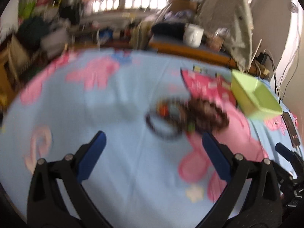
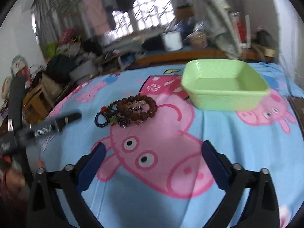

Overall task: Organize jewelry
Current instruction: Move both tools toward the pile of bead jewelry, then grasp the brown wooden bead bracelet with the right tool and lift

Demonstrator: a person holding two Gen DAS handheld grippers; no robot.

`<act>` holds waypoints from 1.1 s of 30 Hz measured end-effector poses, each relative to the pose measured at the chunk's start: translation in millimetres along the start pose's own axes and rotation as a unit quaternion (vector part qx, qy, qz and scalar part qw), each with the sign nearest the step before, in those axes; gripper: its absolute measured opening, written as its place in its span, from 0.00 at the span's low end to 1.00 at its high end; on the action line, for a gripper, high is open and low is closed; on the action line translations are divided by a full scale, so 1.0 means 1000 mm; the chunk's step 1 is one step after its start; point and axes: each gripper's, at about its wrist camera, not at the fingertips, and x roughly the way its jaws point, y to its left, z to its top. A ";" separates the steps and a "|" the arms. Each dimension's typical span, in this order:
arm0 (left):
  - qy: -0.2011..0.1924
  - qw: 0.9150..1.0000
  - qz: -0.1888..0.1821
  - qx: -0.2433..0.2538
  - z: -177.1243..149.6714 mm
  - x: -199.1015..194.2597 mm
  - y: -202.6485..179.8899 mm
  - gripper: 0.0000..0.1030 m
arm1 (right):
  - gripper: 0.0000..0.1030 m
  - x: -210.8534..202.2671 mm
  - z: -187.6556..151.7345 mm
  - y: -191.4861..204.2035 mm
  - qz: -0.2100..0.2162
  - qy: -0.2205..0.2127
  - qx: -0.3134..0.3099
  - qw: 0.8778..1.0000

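Observation:
A pile of bead bracelets (image 2: 129, 111) lies on the blue cartoon-pig sheet: big brown wooden beads, a dark blue bead loop and a red bead. In the left wrist view the pile (image 1: 187, 115) is blurred, just beyond my left gripper (image 1: 153, 142), which is open and empty. A light green square tray (image 2: 226, 86) sits right of the pile and looks empty; it also shows in the left wrist view (image 1: 254, 93). My right gripper (image 2: 153, 152) is open and empty, well short of the pile. The left gripper (image 2: 64, 119) appears at the left of the right wrist view.
A dark phone (image 1: 291, 129) lies at the sheet's right edge. Behind the bed, a white mug (image 2: 172, 39) and cluttered bags stand on a wooden bench (image 2: 190, 56). Boxes and clutter fill the floor at the left.

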 end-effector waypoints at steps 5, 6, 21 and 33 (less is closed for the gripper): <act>0.017 0.997 -0.066 0.037 0.052 0.029 -0.003 0.90 | 0.15 0.031 0.030 0.006 0.010 0.030 -0.053 0.998; 0.037 0.995 -0.082 0.049 0.060 0.040 -0.008 0.80 | 0.12 0.039 0.034 0.007 0.012 0.034 -0.055 0.998; 0.146 0.968 -0.118 0.169 0.063 0.132 -0.051 0.43 | 0.01 0.120 0.055 -0.005 -0.001 0.092 -0.054 0.994; 0.151 0.962 -0.160 0.160 0.055 0.116 -0.050 0.13 | 0.00 0.114 0.056 0.005 0.030 0.085 -0.065 0.994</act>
